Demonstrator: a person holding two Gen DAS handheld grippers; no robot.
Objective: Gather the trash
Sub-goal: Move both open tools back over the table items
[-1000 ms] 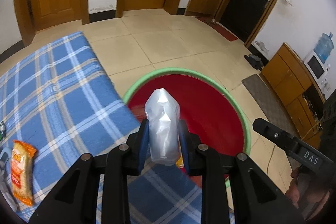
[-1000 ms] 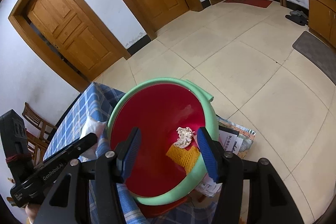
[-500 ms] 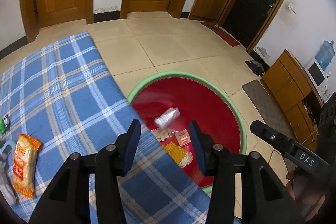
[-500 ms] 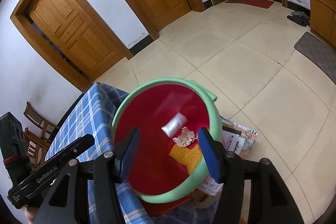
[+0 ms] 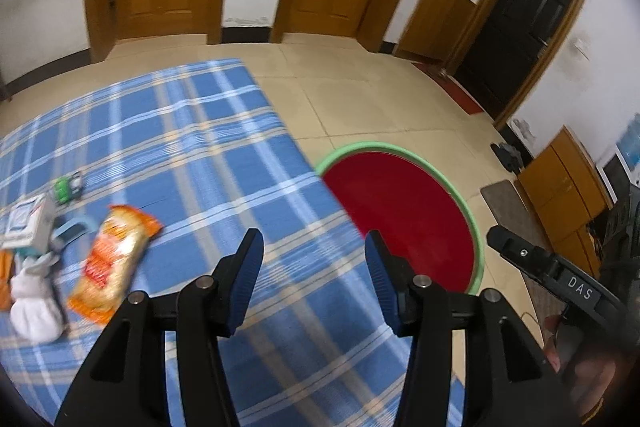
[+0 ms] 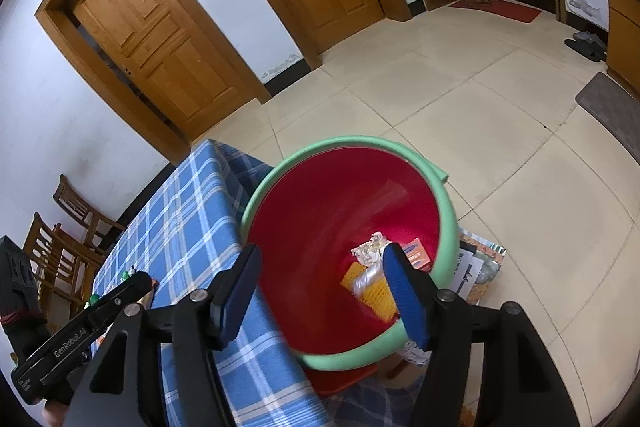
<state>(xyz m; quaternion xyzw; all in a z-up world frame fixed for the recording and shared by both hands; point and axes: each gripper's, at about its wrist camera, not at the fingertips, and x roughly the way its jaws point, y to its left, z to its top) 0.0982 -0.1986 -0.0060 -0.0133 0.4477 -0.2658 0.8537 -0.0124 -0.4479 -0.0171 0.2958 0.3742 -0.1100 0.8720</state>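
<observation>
A red bin with a green rim (image 5: pixel 448 183) (image 6: pixel 450 215) stands beside the table with the blue plaid cloth (image 5: pixel 192 147). In the right wrist view it holds a clear plastic bag (image 6: pixel 366 279), a crumpled paper ball (image 6: pixel 370 251), a yellow wrapper (image 6: pixel 380 297) and a small orange box (image 6: pixel 416 253). My left gripper (image 5: pixel 314 279) is open and empty over the cloth. My right gripper (image 6: pixel 320 291) is open and empty above the bin. An orange snack packet (image 5: pixel 110 261) lies on the cloth, left of the left gripper.
At the cloth's left edge lie a white crumpled item (image 5: pixel 34 301), a small box (image 5: pixel 24 223) and a green object (image 5: pixel 64 187). Papers (image 6: pixel 476 267) lie on the floor by the bin. Wooden chairs (image 6: pixel 60 239) stand past the table.
My left gripper opened and dropped the clear plastic bag into the bin, then swung left over the cloth toward the snack packet. The right gripper stayed above the bin.
</observation>
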